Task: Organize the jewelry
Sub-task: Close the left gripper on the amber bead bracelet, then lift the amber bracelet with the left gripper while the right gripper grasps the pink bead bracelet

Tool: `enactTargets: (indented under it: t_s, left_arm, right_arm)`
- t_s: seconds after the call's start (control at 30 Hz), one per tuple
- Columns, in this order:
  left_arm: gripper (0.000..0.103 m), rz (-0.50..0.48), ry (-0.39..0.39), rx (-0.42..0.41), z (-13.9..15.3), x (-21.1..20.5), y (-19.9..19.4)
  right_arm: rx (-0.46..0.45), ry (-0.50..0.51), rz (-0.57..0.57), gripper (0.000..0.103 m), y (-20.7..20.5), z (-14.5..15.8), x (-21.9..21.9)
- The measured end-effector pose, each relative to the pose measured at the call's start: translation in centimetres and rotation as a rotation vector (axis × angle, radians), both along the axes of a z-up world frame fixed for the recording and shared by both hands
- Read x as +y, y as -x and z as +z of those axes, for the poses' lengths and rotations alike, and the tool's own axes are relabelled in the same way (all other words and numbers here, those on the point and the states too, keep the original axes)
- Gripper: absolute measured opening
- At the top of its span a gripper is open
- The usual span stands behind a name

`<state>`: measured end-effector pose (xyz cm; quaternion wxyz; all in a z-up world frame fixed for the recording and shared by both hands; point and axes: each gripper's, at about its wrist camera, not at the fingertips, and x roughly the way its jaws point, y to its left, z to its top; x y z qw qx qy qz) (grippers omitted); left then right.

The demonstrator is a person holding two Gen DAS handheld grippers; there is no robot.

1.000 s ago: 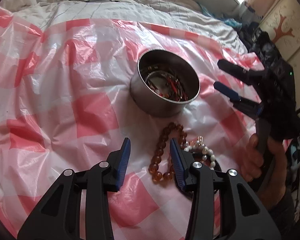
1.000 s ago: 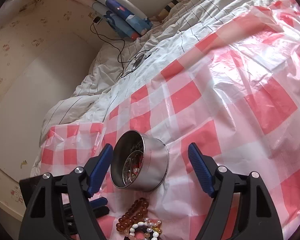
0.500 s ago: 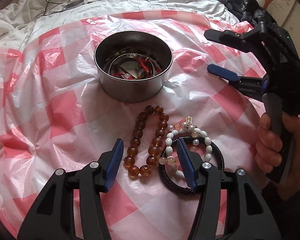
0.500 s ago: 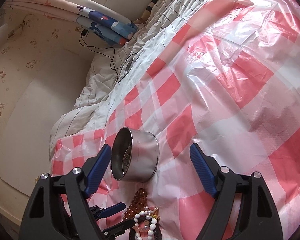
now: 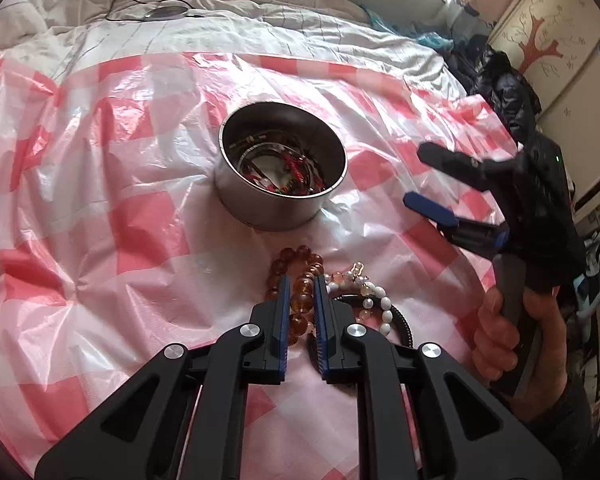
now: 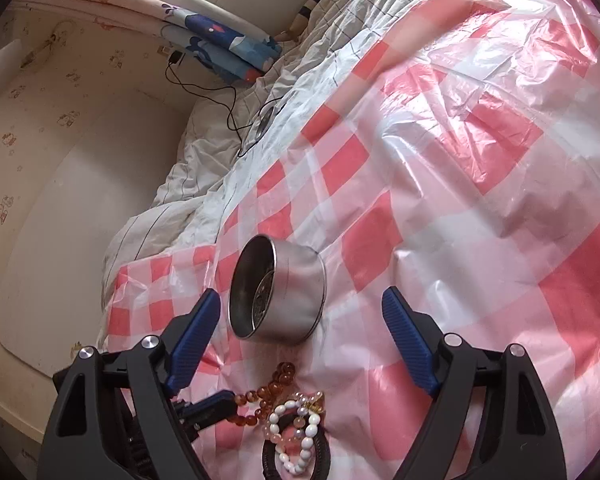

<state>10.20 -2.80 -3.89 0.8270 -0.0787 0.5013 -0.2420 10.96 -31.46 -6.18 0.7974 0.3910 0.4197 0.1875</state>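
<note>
An amber bead bracelet [image 5: 296,264] lies on the red-and-white checked plastic sheet [image 5: 120,208]. My left gripper [image 5: 301,284] is shut on its right strand. A white pearl bracelet [image 5: 374,300] and a black ring bracelet [image 5: 404,328] lie just right of it. A round metal tin [image 5: 280,168] with several jewelry pieces inside stands beyond. My right gripper [image 6: 300,312] is open and empty, hovering in front of the tin [image 6: 278,292]; it also shows at the right of the left wrist view [image 5: 432,184]. The bracelets lie below it [image 6: 272,394].
The sheet covers a bed with a white quilt [image 5: 260,20]. A black cable and a round device [image 5: 166,12] lie on the quilt at the back. A wardrobe [image 5: 560,60] and dark clothing [image 5: 508,92] are at the right. A wall [image 6: 60,160] borders the bed.
My left gripper has moved forward over the amber bracelet and its jaws have closed from wide open onto the beads. The right gripper stays open and has shifted slightly.
</note>
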Motion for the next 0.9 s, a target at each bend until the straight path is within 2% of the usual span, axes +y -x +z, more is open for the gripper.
enactTargets:
  t_s: [0.13,0.3,0.5,0.57,0.67,0.73,0.77,0.9]
  left_arm:
    - [0.01,0.053,0.015,-0.007,0.5,1.5,-0.1]
    - [0.01,0.107,0.053,-0.013,1.0,3.1,-0.3]
    - [0.01,0.12,0.057,0.003,0.8,3.6,-0.4]
    - [0.011,0.119,0.059,0.004,0.8,3.6,-0.4]
    - [0.01,0.118,0.061,0.005,0.8,3.5,-0.5]
    - [0.011,0.118,0.059,0.008,0.7,3.5,-0.5]
    - [0.011,0.118,0.058,0.009,0.7,3.5,-0.5]
    - [0.011,0.122,0.059,0.017,0.6,3.4,-0.7]
  right_arm:
    - [-0.001,0.027,0.093,0.081,2.0,0.5,1.7]
    - [0.025,-0.038,0.244,0.081,3.6,-0.3,4.1]
    - [0.078,0.052,0.323,0.08,2.5,-1.3,6.4]
    - [0.087,0.103,0.355,0.077,2.0,-1.6,7.5]
    - [0.105,0.133,0.37,0.065,0.8,-2.3,8.1]
    - [0.12,0.143,0.378,0.049,0.2,-2.7,8.0]
    - [0.124,0.151,0.383,0.046,0.1,-2.8,8.0]
    - [0.108,0.277,0.399,0.022,0.2,-2.4,8.5]
